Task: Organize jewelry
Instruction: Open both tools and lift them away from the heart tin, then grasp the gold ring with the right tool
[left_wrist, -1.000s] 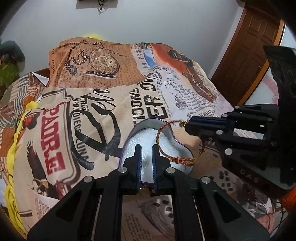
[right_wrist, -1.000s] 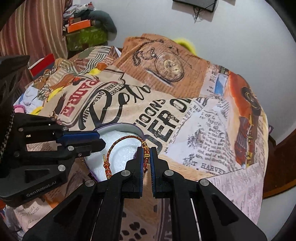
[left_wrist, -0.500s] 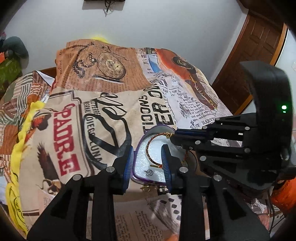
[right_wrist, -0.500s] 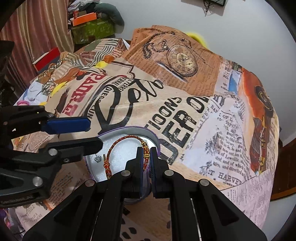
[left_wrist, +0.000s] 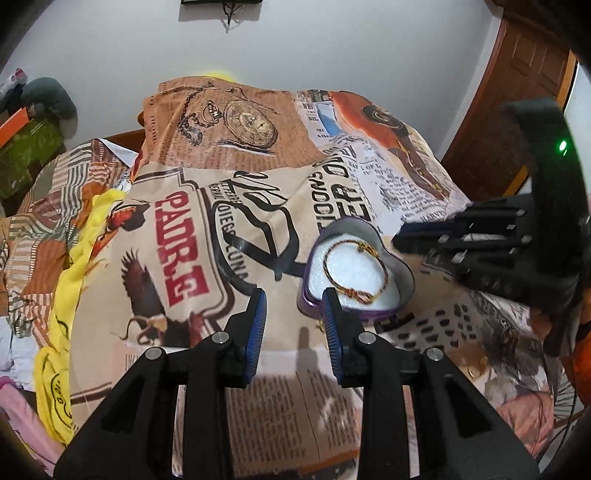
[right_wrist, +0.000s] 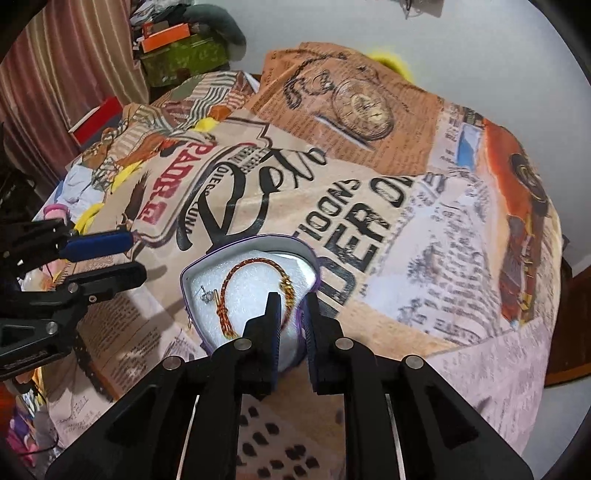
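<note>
A purple heart-shaped tin (left_wrist: 404, 280) (right_wrist: 192, 266) lined with white foam sits on the printed bedspread. A red-and-gold braided bracelet (left_wrist: 369, 295) (right_wrist: 236, 273) lies flat on the foam, and a small silver piece (right_wrist: 206, 295) lies beside it. My right gripper (right_wrist: 291, 301) (left_wrist: 399, 238) hovers over the tin's near rim. Its jaws are opening with a narrow gap. The bracelet cord runs behind the left finger and is not pinched. My left gripper (left_wrist: 293, 299) (right_wrist: 135, 254) stands open just short of the tin, with nothing between its pads.
A newspaper-print bedspread (left_wrist: 258, 206) covers the bed. Yellow cloth (left_wrist: 74, 266) bunches along its left side. Small gold pieces (left_wrist: 476, 365) lie on the cover to the tin's right. A wooden door (left_wrist: 517, 92) stands at the right, with boxes (right_wrist: 177, 48) at the back left.
My left gripper opened and drew back from the tin. My right gripper loosened, and the bracelet, held up over the tin before, now lies flat on the foam.
</note>
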